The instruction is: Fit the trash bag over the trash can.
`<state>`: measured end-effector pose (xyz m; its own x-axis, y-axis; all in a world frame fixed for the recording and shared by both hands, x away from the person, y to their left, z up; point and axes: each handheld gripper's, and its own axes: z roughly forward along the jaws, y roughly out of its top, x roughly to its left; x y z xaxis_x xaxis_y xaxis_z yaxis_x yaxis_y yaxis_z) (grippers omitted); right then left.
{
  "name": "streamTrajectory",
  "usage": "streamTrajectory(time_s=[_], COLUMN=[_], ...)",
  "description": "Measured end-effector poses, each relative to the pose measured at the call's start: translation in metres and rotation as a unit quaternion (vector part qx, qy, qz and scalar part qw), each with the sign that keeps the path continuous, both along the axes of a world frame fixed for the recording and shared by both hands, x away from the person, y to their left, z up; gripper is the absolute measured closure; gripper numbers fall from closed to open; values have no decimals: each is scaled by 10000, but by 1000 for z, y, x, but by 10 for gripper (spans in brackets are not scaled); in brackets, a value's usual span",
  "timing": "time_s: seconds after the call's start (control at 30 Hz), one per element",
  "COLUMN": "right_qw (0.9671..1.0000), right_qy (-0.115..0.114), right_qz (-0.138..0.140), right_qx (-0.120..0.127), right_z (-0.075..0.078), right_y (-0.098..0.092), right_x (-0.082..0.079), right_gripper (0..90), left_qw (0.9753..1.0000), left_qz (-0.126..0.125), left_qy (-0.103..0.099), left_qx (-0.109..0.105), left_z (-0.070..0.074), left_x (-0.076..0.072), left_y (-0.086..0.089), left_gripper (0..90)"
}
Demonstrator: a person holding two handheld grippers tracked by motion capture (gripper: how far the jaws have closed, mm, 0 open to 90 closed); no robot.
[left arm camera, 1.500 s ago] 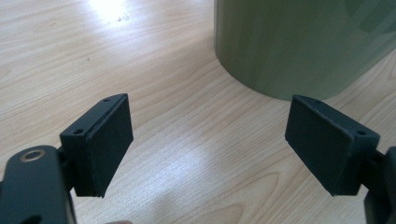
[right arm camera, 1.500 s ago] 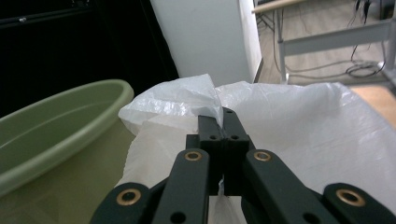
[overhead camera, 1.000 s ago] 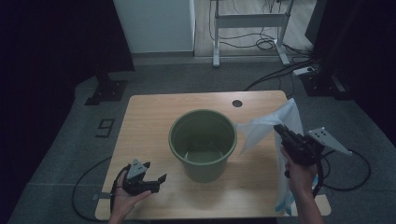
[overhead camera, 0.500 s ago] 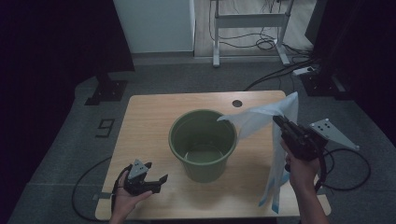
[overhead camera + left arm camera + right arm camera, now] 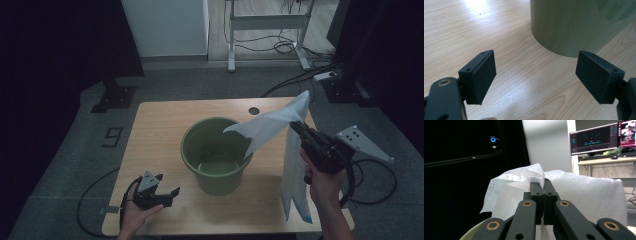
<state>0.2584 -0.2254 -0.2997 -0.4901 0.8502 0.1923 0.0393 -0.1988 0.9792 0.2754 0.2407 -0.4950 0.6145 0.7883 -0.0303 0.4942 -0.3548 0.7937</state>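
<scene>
Pale wood grain covers the surface (image 5: pixel 160 130), where a green bucket (image 5: pixel 217 155) stands near the middle. At the right, the right gripper (image 5: pixel 295 127) is lifted above the surface with its jaws clamped tight on a white plastic bag (image 5: pixel 270 125); one flap of the bag reaches over the bucket's rim while the rest hangs down beside it toward the surface edge. Low at the front left, the left gripper (image 5: pixel 535 75) rests with its jaws spread wide, holding nothing, pointed at the bucket's base.
</scene>
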Motion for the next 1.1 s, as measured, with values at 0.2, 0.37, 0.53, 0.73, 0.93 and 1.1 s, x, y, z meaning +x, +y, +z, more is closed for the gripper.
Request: streamTrajectory(time_s=[0.2, 0.37, 0.53, 0.73, 0.93, 1.1], right_qw=[9999, 9996, 9993, 9987, 9981, 9976], right_qy=[-86, -186, -240, -350, -299, -61], right_qz=[110, 191, 223, 324, 485, 583], right_qx=[-37, -122, -153, -174, -240, -373], right_z=[4, 12, 20, 27, 21, 2], right_y=[6, 14, 18, 24, 34, 43], right_x=[-4, -5, -4, -7, -9, -2], right_gripper=[891, 891, 891, 891, 891, 891], left_qw=[10000, 10000, 10000, 10000, 10000, 10000], left_qz=[1, 2, 8, 25, 24, 41], left_qy=[4, 12, 4, -2, -8, -5], left_qx=[13, 25, 17, -3, 0, -10], left_z=[-1, -2, -1, -2, -1, -1], left_x=[0, 1, 1, 1, 1, 1], left_y=[0, 0, 1, 2, 2, 2], left_gripper=[164, 164, 164, 164, 164, 164])
